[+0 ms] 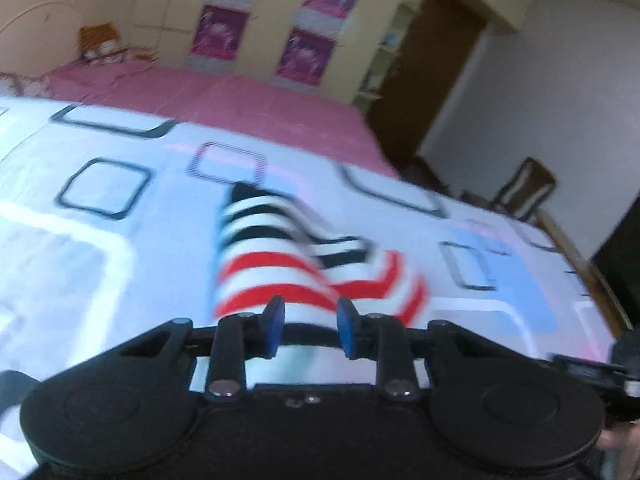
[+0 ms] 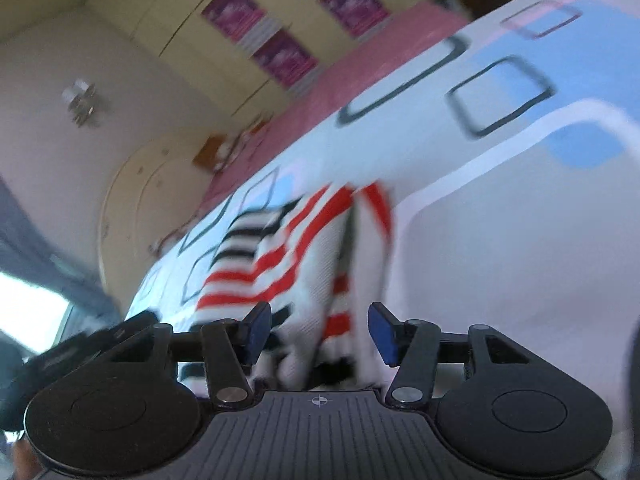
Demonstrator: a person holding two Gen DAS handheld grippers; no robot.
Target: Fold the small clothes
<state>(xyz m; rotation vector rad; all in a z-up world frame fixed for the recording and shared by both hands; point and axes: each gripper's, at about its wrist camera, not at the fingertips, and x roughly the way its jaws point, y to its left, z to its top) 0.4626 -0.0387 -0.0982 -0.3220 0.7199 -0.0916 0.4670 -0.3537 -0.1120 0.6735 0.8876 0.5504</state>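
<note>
On the bedsheet, rumpled striped garment.

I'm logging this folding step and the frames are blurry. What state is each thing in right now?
Striped garment: rumpled on the bed, partly doubled over, not folded flat.
Left gripper: fingers apart, cloth between them, not clamped.
Right gripper: fingers apart, wider, cloth between them.
Patterned bedspread: spread flat under the garment.
Wardrobe: doors shut.
</note>
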